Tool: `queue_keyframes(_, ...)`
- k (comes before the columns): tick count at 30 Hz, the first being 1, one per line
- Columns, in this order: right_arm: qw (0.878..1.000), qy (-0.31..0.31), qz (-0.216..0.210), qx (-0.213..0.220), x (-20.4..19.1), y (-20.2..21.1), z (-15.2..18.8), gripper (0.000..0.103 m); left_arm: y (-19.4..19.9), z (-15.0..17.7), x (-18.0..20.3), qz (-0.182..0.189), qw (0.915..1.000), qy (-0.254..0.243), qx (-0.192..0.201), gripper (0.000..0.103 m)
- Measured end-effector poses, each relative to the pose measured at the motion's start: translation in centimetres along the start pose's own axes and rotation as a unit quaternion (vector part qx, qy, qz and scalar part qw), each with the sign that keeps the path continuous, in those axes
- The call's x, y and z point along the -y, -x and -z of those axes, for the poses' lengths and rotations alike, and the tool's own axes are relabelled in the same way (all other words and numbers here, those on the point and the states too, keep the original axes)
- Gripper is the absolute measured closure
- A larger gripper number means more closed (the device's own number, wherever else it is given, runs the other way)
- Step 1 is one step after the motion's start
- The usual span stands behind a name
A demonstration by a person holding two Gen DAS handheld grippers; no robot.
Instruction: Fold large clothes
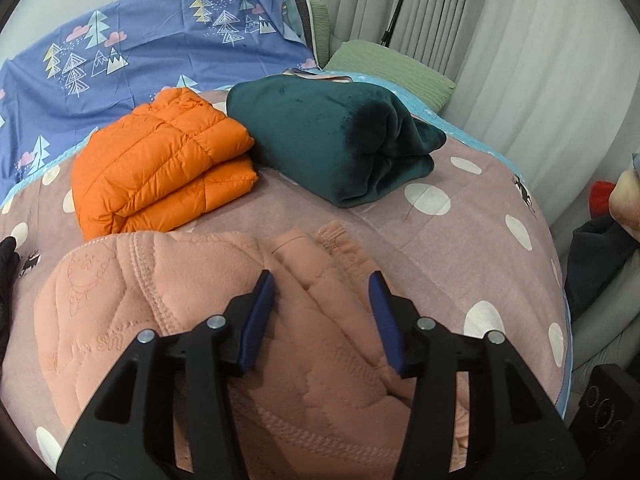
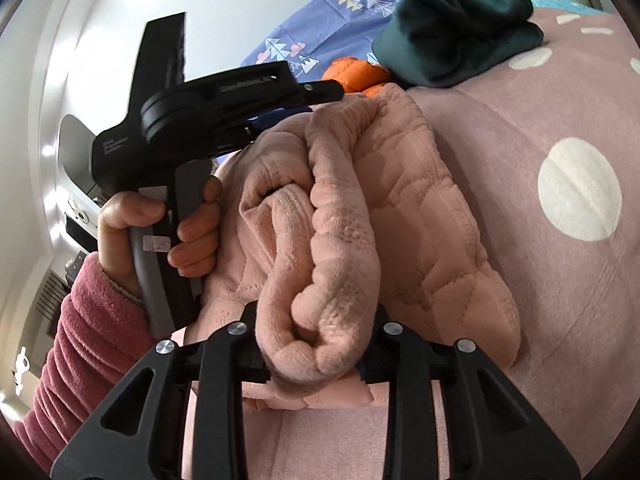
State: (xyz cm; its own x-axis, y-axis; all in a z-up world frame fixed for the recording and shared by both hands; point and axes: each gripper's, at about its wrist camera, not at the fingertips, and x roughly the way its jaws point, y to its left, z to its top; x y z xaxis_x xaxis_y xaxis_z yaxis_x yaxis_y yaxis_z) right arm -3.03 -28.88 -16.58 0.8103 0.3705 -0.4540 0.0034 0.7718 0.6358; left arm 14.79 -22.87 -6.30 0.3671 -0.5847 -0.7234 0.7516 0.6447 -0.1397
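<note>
A bed (image 1: 460,216) with a pink cover and big white dots fills the room, with pale curtains (image 1: 500,40) behind it. At about 11 o'clock in the left wrist view lies an orange puffy jacket (image 1: 160,168), folded into a neat stack. Just beside it, at about 1 o'clock, sits a dark green blanket (image 1: 332,140), folded too. So two big things look done.

The peach quilted garment (image 1: 140,304) lies at the near edge of the bed, bunched into a thick bundle but not yet flat and tidy. This one still needs work.

The left gripper (image 1: 322,292) hangs over the peach garment with its blue pads apart, and nothing is pinched between them. The right gripper (image 2: 320,360) squeezes a fat roll of the peach fabric between its jaws. A hand (image 2: 160,224) in a dark pink sleeve (image 2: 88,340) holds the left gripper's handle at about 9 o'clock in the right wrist view.
</note>
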Motion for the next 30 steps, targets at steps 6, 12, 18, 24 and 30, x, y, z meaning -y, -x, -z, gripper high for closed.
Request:
queue_keyframes(6, 0.999, 0.034, 0.019, 0.018, -1.2, 1.4, -1.3, 0.057, -0.1, 0.1, -0.6, 0.012, 0.9999, 0.009, 0.003, 0.051)
queue_keyframes(12, 0.999, 0.03, 0.018, 0.007, -1.7, 0.0, -2.9, 0.076, 0.4, 0.1, -0.3, 0.009, 0.9999, 0.006, 0.011, 0.05)
queue_keyframes(18, 0.993, 0.057, 0.03, 0.099, -2.1, 6.5, -5.2, 0.08, 8.0, -0.9, -1.2, -0.036, 0.9963, -0.008, 0.077, 0.035)
queue_keyframes(24, 0.998, -0.005, 0.058, 0.006, 3.0, 3.3, -2.4, 0.077, 9.0, 0.4, -2.9, -0.031, 0.9982, -0.019, 0.046, 0.035)
queue_keyframes(30, 0.996, 0.006, 0.092, 0.005, 3.4, 2.0, -0.5, 0.073, 1.9, 4.8, 0.5, -0.137, 0.9831, -0.12, 0.019, 0.031)
